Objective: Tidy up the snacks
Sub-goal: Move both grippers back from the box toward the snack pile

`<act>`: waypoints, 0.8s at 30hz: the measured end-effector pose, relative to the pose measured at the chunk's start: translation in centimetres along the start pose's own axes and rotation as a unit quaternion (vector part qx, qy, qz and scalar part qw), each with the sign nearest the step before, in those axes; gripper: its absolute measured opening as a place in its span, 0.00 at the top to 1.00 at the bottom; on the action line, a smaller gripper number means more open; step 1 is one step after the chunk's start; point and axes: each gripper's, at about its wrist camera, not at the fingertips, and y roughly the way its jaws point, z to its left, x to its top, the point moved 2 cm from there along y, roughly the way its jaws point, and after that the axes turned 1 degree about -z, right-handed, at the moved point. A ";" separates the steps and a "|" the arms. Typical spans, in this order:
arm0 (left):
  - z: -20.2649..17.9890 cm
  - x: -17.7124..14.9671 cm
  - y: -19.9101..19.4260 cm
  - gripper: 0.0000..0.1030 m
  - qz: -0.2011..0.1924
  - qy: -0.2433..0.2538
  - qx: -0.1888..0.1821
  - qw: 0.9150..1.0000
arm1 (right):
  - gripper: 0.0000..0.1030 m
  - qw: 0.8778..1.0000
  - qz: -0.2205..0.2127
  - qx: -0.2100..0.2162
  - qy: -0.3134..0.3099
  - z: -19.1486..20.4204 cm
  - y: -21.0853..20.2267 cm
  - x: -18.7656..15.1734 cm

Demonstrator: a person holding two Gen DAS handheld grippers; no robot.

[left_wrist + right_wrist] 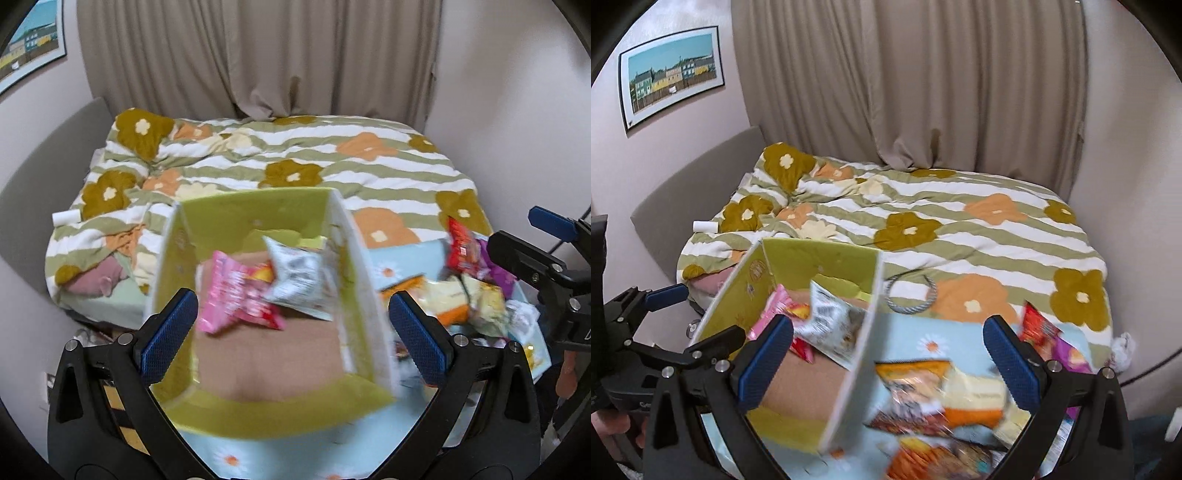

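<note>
A yellow-green cardboard box (258, 214) (820, 266) with a brown floor stands open on a light blue floral cloth (258, 454) (960, 339). Inside lie a pink snack bag (236, 295) (772, 314) and a white snack bag (299, 280) (831, 325). Loose snack bags are heaped right of the box: an orange and pale yellow bag (960, 398) (443, 295) and a red bag (460, 247) (1036, 328). My left gripper (295, 336) hangs open over the box, holding nothing. My right gripper (888, 363) is open above the box's right wall and the pile.
A bed with a green-striped floral duvet (295, 155) (960, 229) fills the background, curtains and walls behind it. A grey rope ring (912, 291) lies on the duvet beside the box. A purple bag (1067, 350) sits at the pile's right edge. A hand (613, 428) holds the left gripper's handle.
</note>
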 end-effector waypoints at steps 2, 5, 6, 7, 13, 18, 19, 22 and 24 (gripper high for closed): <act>-2.1 -0.7 -0.7 0.00 -0.001 0.000 -0.005 1.000 | 0.00 1.000 -0.006 -0.006 0.007 -2.0 -1.6 -1.2; -5.3 -1.7 -1.6 0.00 -0.006 0.003 -0.013 1.000 | 0.00 1.000 -0.009 -0.015 0.017 -5.3 -4.0 -2.9; -6.9 -2.2 -2.0 0.00 -0.009 0.005 -0.017 1.000 | 0.00 1.000 -0.009 -0.017 0.019 -6.1 -4.6 -3.4; -7.9 -2.5 -2.2 0.00 -0.011 0.007 -0.020 1.000 | 0.00 1.000 -0.010 -0.020 0.021 -7.3 -5.4 -4.0; -16.1 -5.7 -3.7 0.00 -0.020 0.027 -0.048 0.998 | 0.00 0.999 -0.009 -0.040 0.026 -13.4 -9.5 -8.3; -21.8 -8.9 -3.2 0.00 -0.011 0.056 -0.076 0.995 | 0.00 0.998 0.004 -0.046 0.032 -17.5 -11.0 -12.1; -22.9 -9.6 -3.0 0.00 -0.007 0.064 -0.084 0.994 | 0.00 0.998 0.008 -0.047 0.034 -18.1 -11.0 -12.9; -25.9 -11.5 -2.1 0.00 0.009 0.091 -0.109 0.990 | 0.00 0.998 0.019 -0.050 0.043 -20.1 -11.2 -15.2; -27.8 -12.7 -1.1 0.00 0.019 0.117 -0.122 0.985 | 0.00 0.997 0.027 -0.053 0.051 -21.2 -11.0 -16.7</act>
